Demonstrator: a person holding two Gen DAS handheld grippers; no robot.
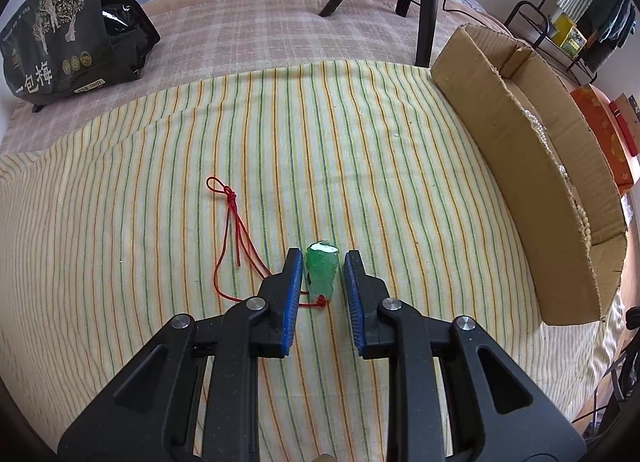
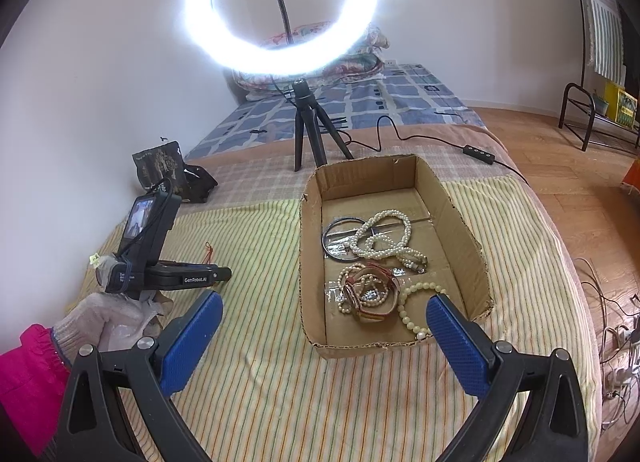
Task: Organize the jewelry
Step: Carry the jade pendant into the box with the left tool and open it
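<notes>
**Jade pendant sits between the left gripper's pads**

Striped cloth (image 1: 160, 190) in yellow, green and orange covers the bed, and on it lies a green jade pendant (image 1: 321, 272) with a red cord (image 1: 230, 222) trailing off to its left, knotted at the far end. The left gripper (image 1: 320, 258) is down low over the pendant, its blue pads (image 1: 294, 294) parted with the stone between them; a gap shows on each side, so the pads are not clamped on it.

To the right of that stands a shallow cardboard box (image 2: 310, 262). From the right wrist view its contents are plain: a white pearl necklace (image 2: 386, 236) coiled toward the back, a dark metal bangle (image 2: 334, 240) beside it, a brown-strapped watch (image 2: 370, 296) tangled with a smaller bead strand, and a pale bead bracelet (image 2: 412, 310) at the near corner.

The right gripper (image 2: 324, 316) hovers before the box with its fingers spread wide and nothing between them. A gloved left hand (image 2: 106, 320) holds the other gripper off to the side. Behind the box a lit ring light (image 2: 280, 6) stands on a small tripod, with a black snack bag (image 2: 158, 166) near the wall.
</notes>
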